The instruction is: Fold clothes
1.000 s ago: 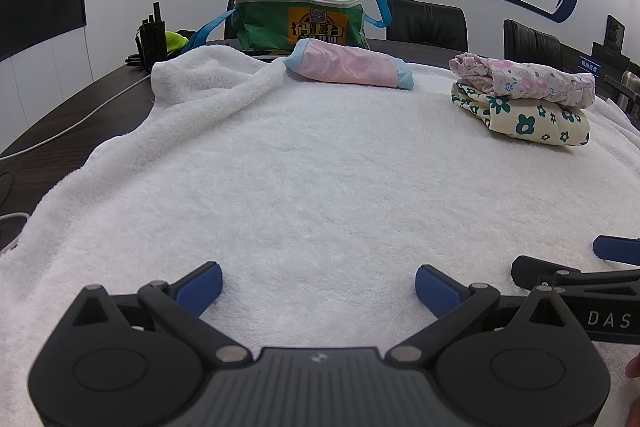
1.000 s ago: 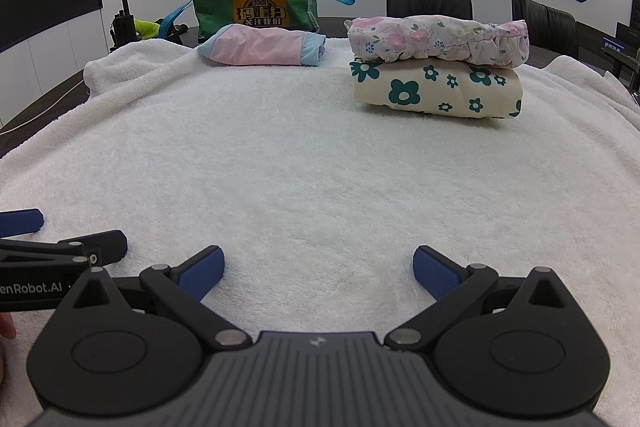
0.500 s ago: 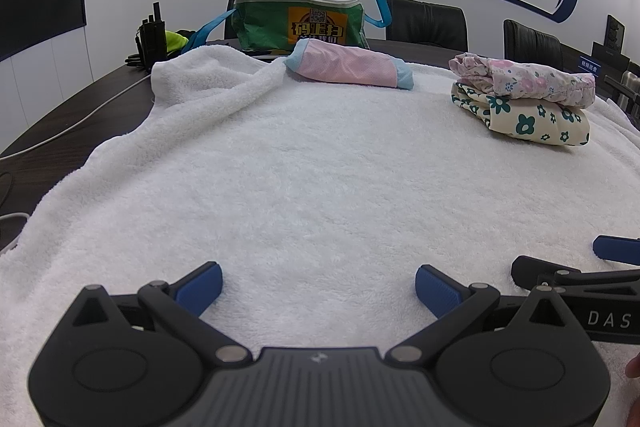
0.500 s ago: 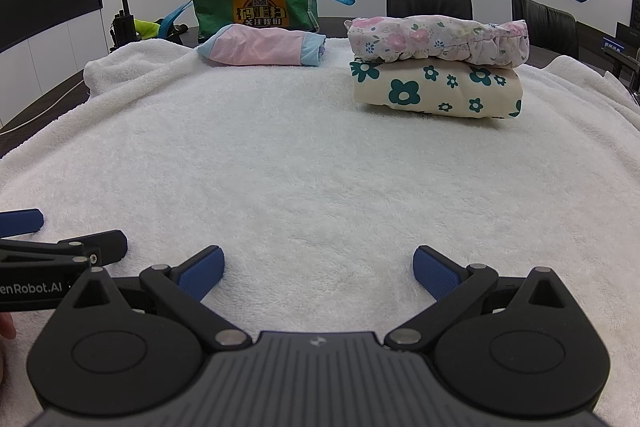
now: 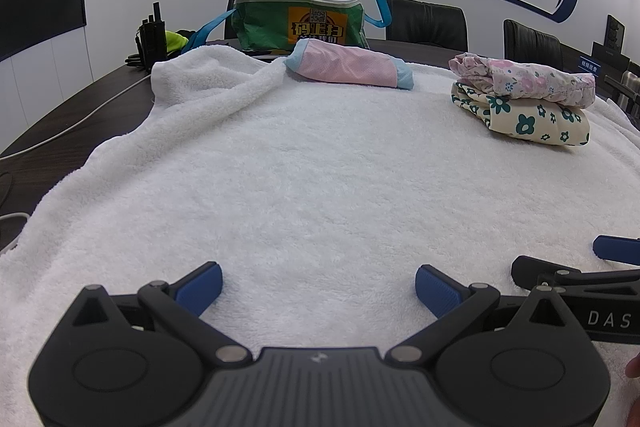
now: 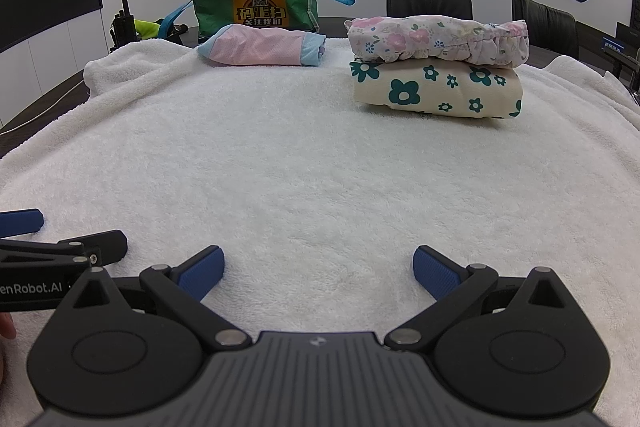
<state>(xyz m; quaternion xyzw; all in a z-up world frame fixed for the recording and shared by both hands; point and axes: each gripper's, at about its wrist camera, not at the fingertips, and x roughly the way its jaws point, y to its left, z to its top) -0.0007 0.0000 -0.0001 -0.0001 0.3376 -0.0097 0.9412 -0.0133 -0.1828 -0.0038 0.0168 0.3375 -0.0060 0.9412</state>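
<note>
Both the left gripper [image 5: 318, 283] and right gripper [image 6: 318, 267] rested low over the white towel [image 5: 320, 179], jaws spread wide and empty. Nothing blocked the way to the folded pink garment [image 6: 260, 47] at 11 o'clock or the two stacked floral garments [image 6: 436, 71] at 1 o'clock. A green bag [image 6: 252, 7] stood behind them.

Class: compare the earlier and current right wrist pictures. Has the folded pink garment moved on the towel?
No. The pink garment sits in the same spot before the green bag, left of the floral stack.
</note>
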